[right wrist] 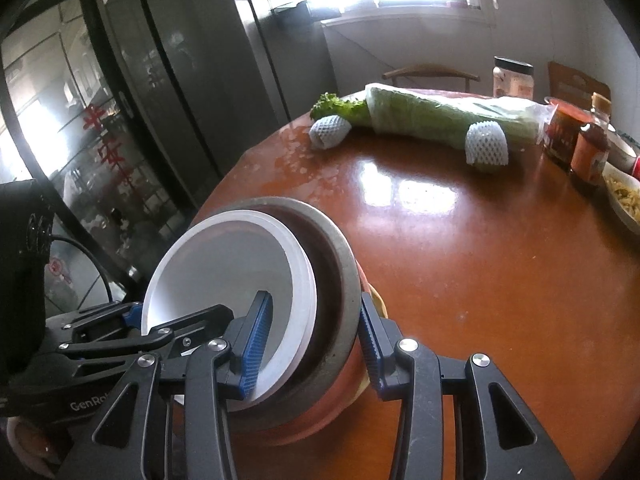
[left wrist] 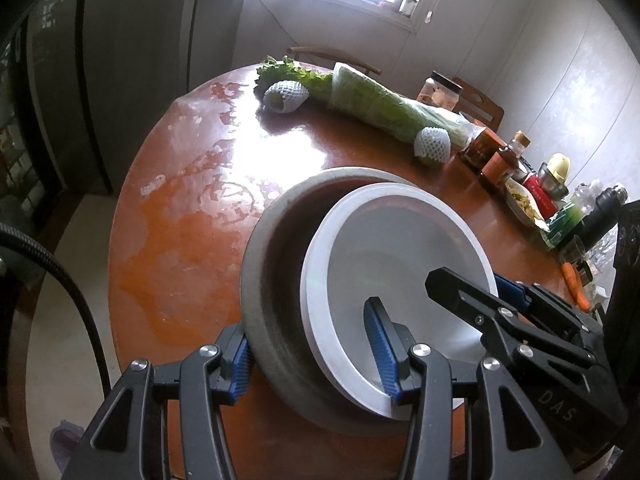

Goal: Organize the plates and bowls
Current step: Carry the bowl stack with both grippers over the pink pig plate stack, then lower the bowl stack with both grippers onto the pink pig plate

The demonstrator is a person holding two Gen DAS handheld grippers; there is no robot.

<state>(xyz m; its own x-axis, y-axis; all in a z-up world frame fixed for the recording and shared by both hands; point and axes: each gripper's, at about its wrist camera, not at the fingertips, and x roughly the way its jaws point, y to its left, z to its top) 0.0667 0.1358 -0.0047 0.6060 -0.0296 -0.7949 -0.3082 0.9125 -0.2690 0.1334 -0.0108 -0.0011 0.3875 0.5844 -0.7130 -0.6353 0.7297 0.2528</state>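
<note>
A grey-rimmed, dark brown bowl point(left wrist: 256, 280) holds a nested white bowl point(left wrist: 400, 220) and is tilted over the near part of the round brown table point(left wrist: 180, 240). My left gripper point(left wrist: 308, 320) is shut on the stack's near rim, with one blue pad outside the grey wall and the other inside the white bowl. My right gripper point(right wrist: 316, 300) is shut on the opposite rim point(right wrist: 340, 264) the same way. It also shows in the left wrist view as the right gripper point(left wrist: 476, 284). I cannot tell whether the stack touches the table.
Bagged greens point(left wrist: 372, 104), two foam-netted fruits point(left wrist: 286, 96) and a jar point(left wrist: 440, 90) lie at the far side. Sauce bottles point(left wrist: 500, 160), a food dish point(right wrist: 624, 200) and a carrot point(left wrist: 576, 284) crowd the right edge. A dark fridge point(right wrist: 192, 60) stands left.
</note>
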